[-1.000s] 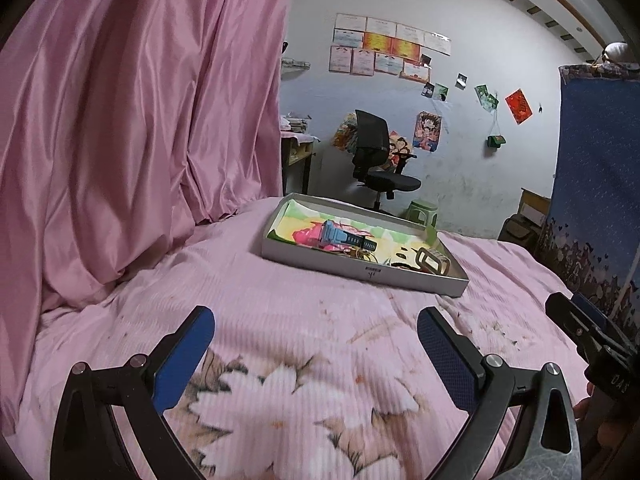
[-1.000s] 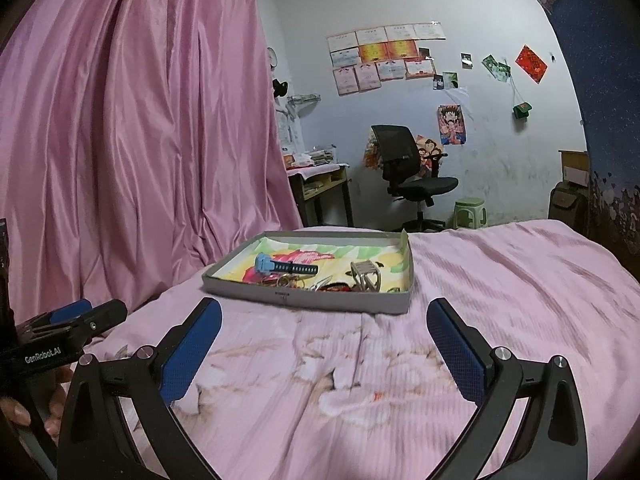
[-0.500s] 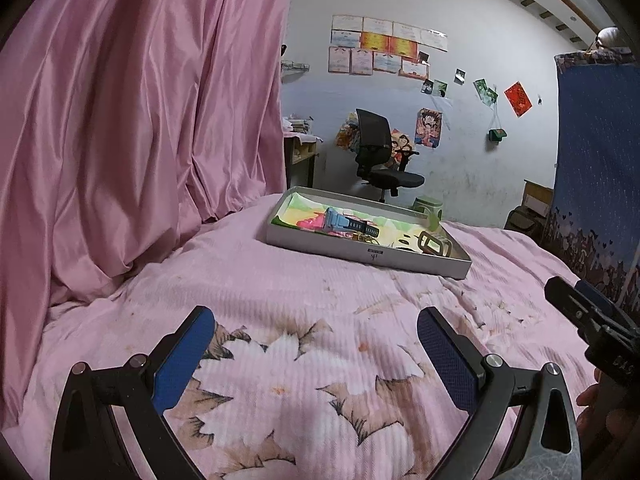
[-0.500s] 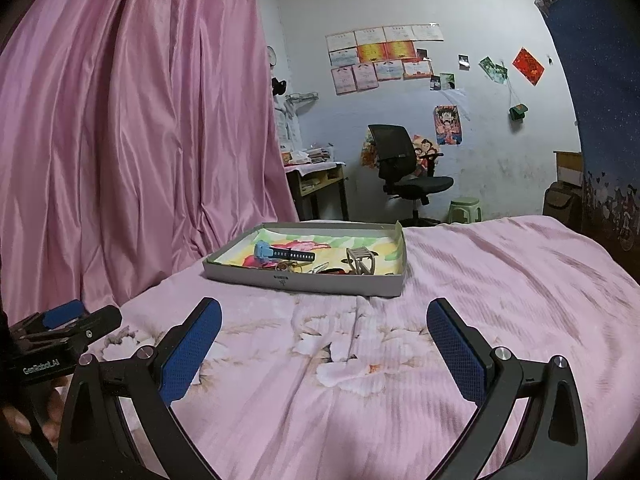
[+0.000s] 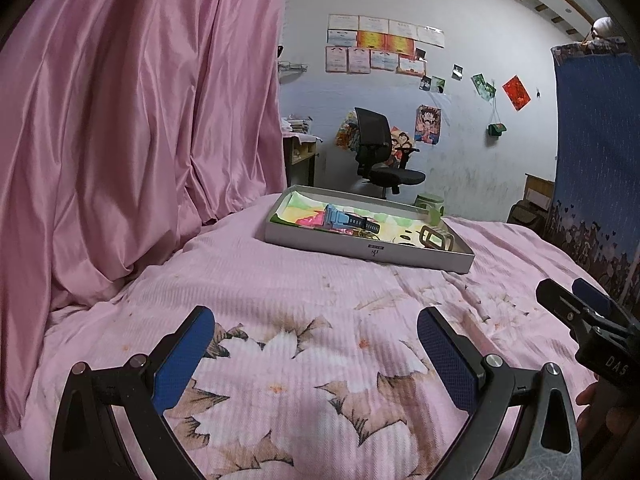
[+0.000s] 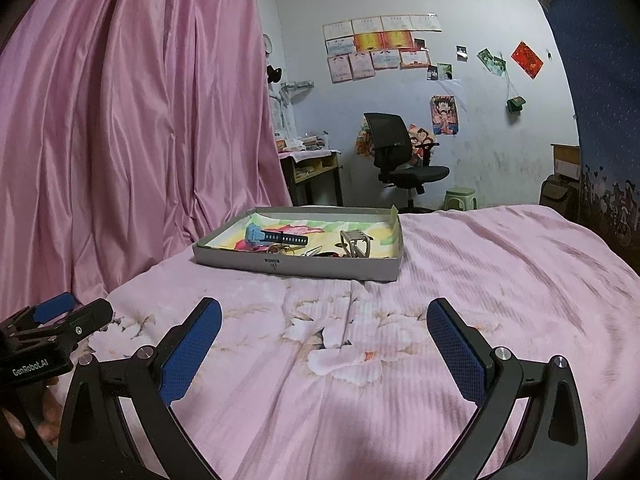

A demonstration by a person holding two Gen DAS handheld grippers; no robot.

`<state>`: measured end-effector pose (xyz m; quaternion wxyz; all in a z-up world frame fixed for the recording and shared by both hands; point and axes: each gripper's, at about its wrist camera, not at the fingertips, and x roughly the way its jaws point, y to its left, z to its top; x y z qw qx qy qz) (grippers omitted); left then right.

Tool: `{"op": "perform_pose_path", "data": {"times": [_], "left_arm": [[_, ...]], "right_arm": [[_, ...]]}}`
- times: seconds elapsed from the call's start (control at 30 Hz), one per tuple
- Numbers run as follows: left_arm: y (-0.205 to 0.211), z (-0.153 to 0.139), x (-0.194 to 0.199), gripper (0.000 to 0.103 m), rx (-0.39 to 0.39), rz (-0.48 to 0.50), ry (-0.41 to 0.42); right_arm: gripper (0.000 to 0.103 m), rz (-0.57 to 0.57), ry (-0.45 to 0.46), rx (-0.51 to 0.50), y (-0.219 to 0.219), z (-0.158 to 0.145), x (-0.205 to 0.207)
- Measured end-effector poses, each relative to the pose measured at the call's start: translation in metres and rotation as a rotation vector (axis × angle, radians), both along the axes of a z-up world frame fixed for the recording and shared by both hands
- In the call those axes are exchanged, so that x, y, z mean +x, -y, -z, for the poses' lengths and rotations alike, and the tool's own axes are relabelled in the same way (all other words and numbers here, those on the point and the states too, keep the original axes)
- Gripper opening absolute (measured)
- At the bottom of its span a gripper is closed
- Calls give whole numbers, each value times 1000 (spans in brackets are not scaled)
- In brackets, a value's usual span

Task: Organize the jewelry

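A shallow grey cardboard tray (image 5: 372, 250) (image 6: 296, 266) lies on the pink flowered bedspread, well ahead of both grippers. Inside it rest a blue watch with a dark strap (image 5: 344, 220) (image 6: 272, 236), a tan watch band standing on edge (image 5: 436, 237) (image 6: 356, 243), and some small gold and red pieces (image 6: 286, 249). My left gripper (image 5: 316, 354) hovers open over the bedspread with nothing between its blue pads. My right gripper (image 6: 324, 346) is likewise open and empty. Each gripper shows at the edge of the other's view.
A pink satin curtain (image 5: 132, 128) hangs along the left of the bed. A blue patterned cloth (image 5: 596, 168) hangs on the right. Beyond the bed are a black office chair (image 6: 400, 152), a desk (image 6: 310, 172) and a green stool (image 6: 460, 196).
Both grippers have tilted up and drawn back a little, so the tray appears farther off and lower-angled. The jaws stay open throughout.
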<state>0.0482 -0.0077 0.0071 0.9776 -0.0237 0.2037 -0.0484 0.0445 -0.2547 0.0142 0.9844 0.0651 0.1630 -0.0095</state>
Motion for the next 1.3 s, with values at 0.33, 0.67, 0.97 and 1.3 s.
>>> {"op": "perform_pose_path", "data": {"times": [0.33,0.67,0.97,1.3], "left_arm": [[-1,0,2,102,10,-3,0],[0,0,1,102,13,-3,2],[-4,1,2,102,18,-4,2],[-1,1,1,102,19,-4,2]], "right_arm": [[101,-4,0,-6,-2,1,0],[101,-4,-1,-7,-2,1,0],[101,-4,-1,-7,-2,1,0],[101,-4,-2,-7,-2,1,0]]}}
